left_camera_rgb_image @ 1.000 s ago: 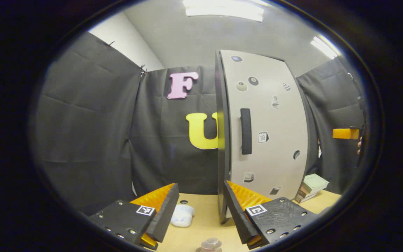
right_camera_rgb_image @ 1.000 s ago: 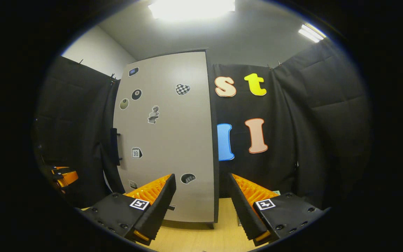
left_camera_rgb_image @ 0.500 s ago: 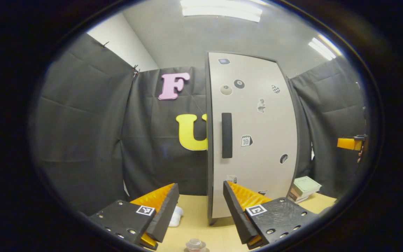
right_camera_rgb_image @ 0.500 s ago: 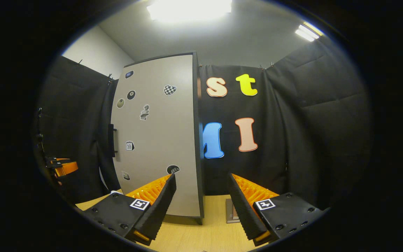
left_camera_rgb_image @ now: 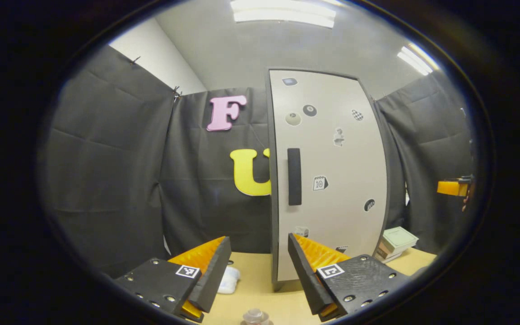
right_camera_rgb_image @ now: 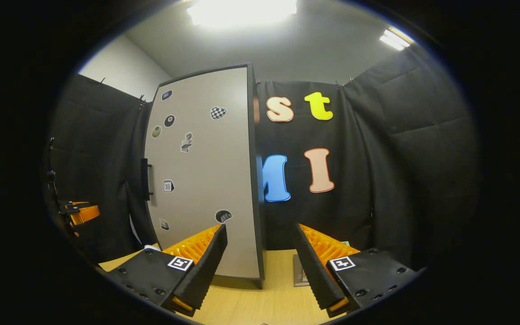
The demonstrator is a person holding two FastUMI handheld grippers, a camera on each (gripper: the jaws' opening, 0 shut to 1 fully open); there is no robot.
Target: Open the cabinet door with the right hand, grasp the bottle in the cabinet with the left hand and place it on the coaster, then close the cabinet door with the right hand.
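We see the tall pale-grey cabinet with a closed, sticker-dotted door (left_camera_rgb_image: 332, 171) standing upright on the light wooden desk (left_camera_rgb_image: 260, 293); its black vertical bar handle (left_camera_rgb_image: 294, 176) sits near the door's left edge. Against a second ago, the cabinet has slid slightly left in the left gripper view and its dark side edge shows less. One sticker looks like a calendar page with "10"; the others are too small to read. A clear bottle top (left_camera_rgb_image: 255, 316) peeks up at the bottom edge, between the left tongs (left_camera_rgb_image: 256, 271), which stand apart and hold nothing. The right tongs (right_camera_rgb_image: 259, 266) are likewise apart and empty. A white crumpled cloth (left_camera_rgb_image: 229, 280) lies left of the cabinet, a stack of books (left_camera_rgb_image: 395, 243) to its right.
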